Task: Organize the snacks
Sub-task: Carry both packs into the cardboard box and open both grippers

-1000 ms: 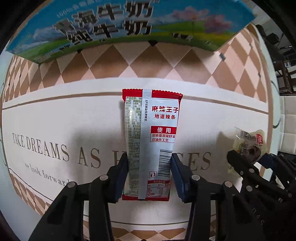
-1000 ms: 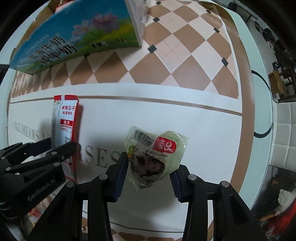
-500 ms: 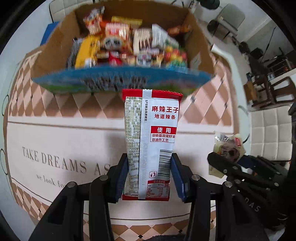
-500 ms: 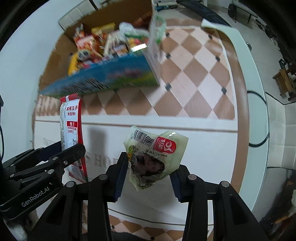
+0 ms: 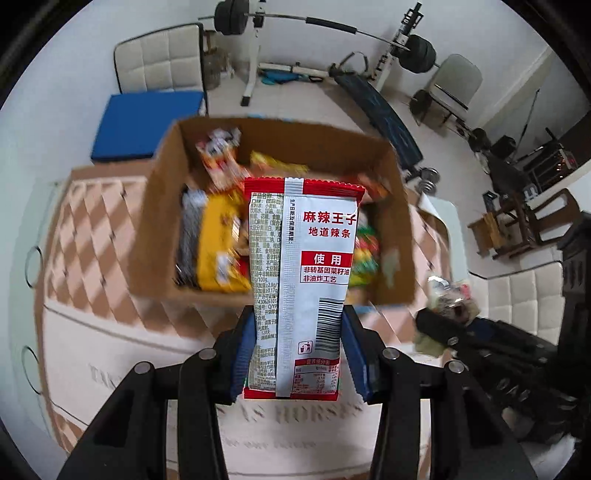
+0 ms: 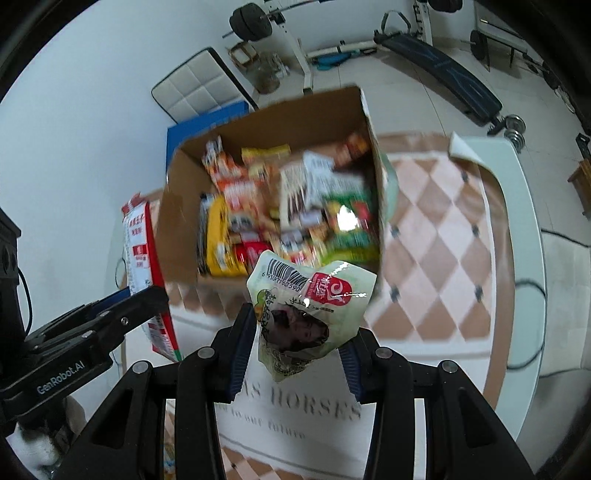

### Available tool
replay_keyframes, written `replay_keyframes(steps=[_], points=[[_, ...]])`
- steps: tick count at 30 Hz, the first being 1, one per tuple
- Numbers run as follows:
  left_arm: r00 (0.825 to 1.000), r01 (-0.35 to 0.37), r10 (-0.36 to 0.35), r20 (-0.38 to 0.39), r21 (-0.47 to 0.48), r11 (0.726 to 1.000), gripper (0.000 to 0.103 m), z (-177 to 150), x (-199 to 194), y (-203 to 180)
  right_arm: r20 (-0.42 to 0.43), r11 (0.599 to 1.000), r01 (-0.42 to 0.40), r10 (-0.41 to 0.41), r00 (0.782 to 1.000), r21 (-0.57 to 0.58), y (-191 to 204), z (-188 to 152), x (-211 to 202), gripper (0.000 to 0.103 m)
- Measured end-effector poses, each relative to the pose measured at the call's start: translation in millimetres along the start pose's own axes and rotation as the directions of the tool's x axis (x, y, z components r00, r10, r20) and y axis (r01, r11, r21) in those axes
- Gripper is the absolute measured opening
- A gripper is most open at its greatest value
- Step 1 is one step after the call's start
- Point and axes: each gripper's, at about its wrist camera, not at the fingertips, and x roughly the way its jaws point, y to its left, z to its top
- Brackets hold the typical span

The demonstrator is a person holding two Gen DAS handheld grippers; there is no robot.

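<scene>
My left gripper [image 5: 299, 354] is shut on a long red and white spicy strip packet [image 5: 301, 280], held upright above the table. My right gripper [image 6: 295, 350] is shut on a crumpled pale green snack pouch [image 6: 310, 314]. An open cardboard box [image 5: 155, 221] full of several mixed snack packs stands ahead of both; it also shows in the right wrist view [image 6: 177, 236]. Both packets hang in front of the box's near wall. The left gripper [image 6: 92, 332] with its red packet [image 6: 138, 251] shows at the left of the right wrist view.
The box stands on a table with a cream and brown diamond cloth [image 6: 436, 236]. A blue cushion [image 5: 147, 125] and white chair [image 5: 159, 66] are behind the box. Weight benches and barbells [image 5: 321, 26] fill the room beyond. A white sofa [image 5: 517, 299] is at the right.
Both grippers have risen well above the table with their packets. The view has gone from the box's outer side to looking down into its open top.
</scene>
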Motion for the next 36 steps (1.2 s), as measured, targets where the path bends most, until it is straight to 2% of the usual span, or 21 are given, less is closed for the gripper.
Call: replay_keyframes(steps=[4,9,13,17,23,28,29,30,31,32,33,34,36], points=[[0.999,-0.031,0.031,-0.013,-0.02,0.999,0.042,27,14,22,0.011,1.0,0.012,-0.012,1.0,-0.007,10,41,11,0.046],[0.994,-0.074,0.069,-0.085,-0.05,0.996,0.043,56,54,53,-0.013,0.999,0.047,-0.047,0.999,-0.005,13,93,42,0.046],[0.985,-0.122,0.112,-0.134,-0.069,0.99,0.043,73,87,73,-0.031,0.996,0.087,-0.087,0.996,0.003,10,127,71,0.046],[0.975,-0.136,0.121,-0.187,-0.067,0.988,0.043,89,118,84,-0.058,0.993,0.114,-0.113,0.992,0.015,3,156,101,0.046],[0.965,-0.144,0.129,-0.229,-0.051,0.988,0.045,101,144,89,-0.08,0.99,0.139,-0.137,0.987,0.023,-4,182,134,0.046],[0.96,-0.143,0.118,-0.255,-0.078,0.987,0.046,105,156,94,-0.119,0.988,0.154,-0.149,0.982,0.031,-8,194,157,0.05],[0.958,-0.142,0.113,-0.263,-0.094,0.985,0.048,105,158,97,-0.134,0.986,0.161,-0.155,0.979,0.034,-10,195,160,0.061],[0.958,-0.144,0.113,-0.265,-0.102,0.984,0.051,105,158,98,-0.148,0.986,0.165,-0.158,0.976,0.037,-11,196,162,0.086],[0.957,-0.148,0.117,-0.266,-0.102,0.984,0.063,106,159,98,-0.154,0.986,0.164,-0.155,0.976,0.044,-12,198,164,0.092],[0.957,-0.156,0.126,-0.263,-0.1,0.983,0.069,106,158,98,-0.145,0.986,0.164,-0.156,0.977,0.043,-12,198,163,0.092],[0.957,-0.163,0.133,-0.257,-0.099,0.982,0.083,108,157,98,-0.139,0.985,0.171,-0.164,0.977,0.037,-11,199,162,0.092],[0.959,-0.163,0.136,-0.248,-0.093,0.982,0.087,108,156,97,-0.136,0.983,0.179,-0.174,0.975,0.029,-11,199,161,0.092],[0.961,-0.165,0.139,-0.239,-0.093,0.982,0.087,109,151,95,-0.138,0.982,0.188,-0.184,0.973,0.017,-9,197,159,0.092]])
